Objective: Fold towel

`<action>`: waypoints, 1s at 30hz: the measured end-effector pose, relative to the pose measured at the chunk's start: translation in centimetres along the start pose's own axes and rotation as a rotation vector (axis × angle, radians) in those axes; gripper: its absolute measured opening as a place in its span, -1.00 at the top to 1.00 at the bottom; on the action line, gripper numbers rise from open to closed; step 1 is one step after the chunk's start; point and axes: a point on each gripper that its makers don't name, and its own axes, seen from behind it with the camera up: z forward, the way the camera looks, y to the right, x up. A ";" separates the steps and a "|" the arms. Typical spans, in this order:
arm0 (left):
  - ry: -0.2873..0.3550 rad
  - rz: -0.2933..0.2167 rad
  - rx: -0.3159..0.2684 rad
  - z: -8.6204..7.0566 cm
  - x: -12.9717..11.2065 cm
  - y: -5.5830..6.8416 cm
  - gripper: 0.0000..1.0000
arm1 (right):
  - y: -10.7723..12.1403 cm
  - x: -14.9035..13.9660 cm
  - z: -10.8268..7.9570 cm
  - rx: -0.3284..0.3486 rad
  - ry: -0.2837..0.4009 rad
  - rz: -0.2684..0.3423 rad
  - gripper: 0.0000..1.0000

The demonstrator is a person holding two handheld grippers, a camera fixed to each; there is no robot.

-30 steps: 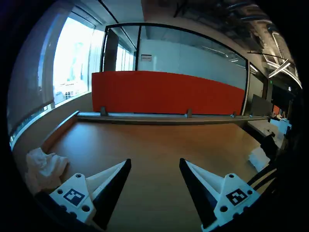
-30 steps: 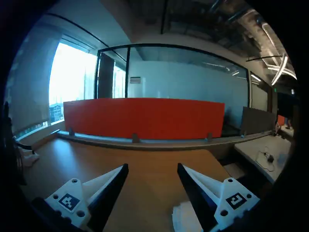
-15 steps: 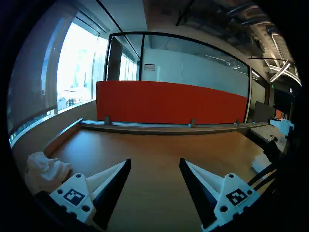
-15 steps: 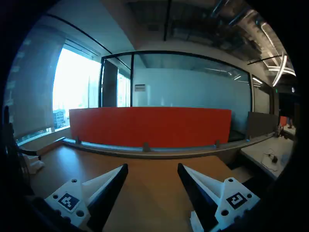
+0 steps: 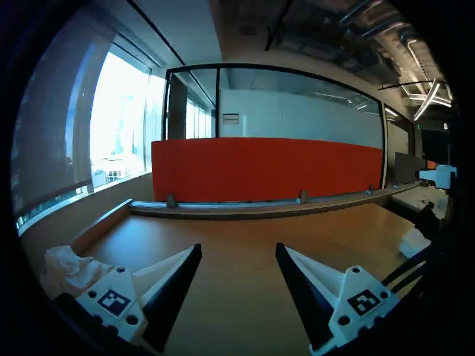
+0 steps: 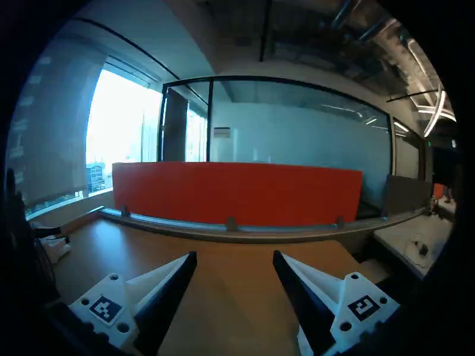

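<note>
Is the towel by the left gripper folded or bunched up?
Bunched up: the towel lies as a wrinkled heap on the table, beside the open left gripper.

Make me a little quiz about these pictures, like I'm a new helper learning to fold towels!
1. True or false: the left gripper is shut on the white towel.
2. Pick one: what colour is the divider panel standing at the far edge of the table? A green, B orange-red, C yellow.
3. Fill the gap: the towel lies in a ____ heap, not yet folded.

Key
1. False. Its fingers are spread open with nothing between them, and the towel lies off to the side.
2. B.
3. Crumpled.
</note>
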 end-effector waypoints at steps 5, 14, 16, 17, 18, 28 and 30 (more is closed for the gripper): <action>0.033 0.013 0.015 0.0 -1.0 -0.7 -0.85 | 0.5 -0.5 0.0 -0.029 -0.003 0.009 -0.99; 0.078 0.016 0.036 0.2 -3.9 -2.8 -0.84 | 0.6 -2.3 0.2 -0.062 0.014 0.000 -0.99; 0.086 0.015 0.041 0.3 -4.7 -3.3 -0.84 | 0.5 -2.9 0.3 -0.066 0.014 -0.003 -0.99; 0.089 0.015 0.043 0.3 -5.1 -3.5 -0.84 | 0.4 -3.2 0.3 -0.069 0.014 -0.004 -0.99; 0.092 0.014 0.045 0.3 -5.5 -3.7 -0.84 | 0.3 -3.6 0.4 -0.070 0.014 -0.005 -0.99; 0.127 0.006 0.059 0.1 -7.8 -5.2 -0.84 | -1.4 -6.0 1.2 -0.061 0.012 -0.021 -0.99; 0.136 0.008 0.066 0.1 -7.9 -5.6 -0.85 | -1.7 -6.2 1.4 -0.056 0.011 -0.026 -0.99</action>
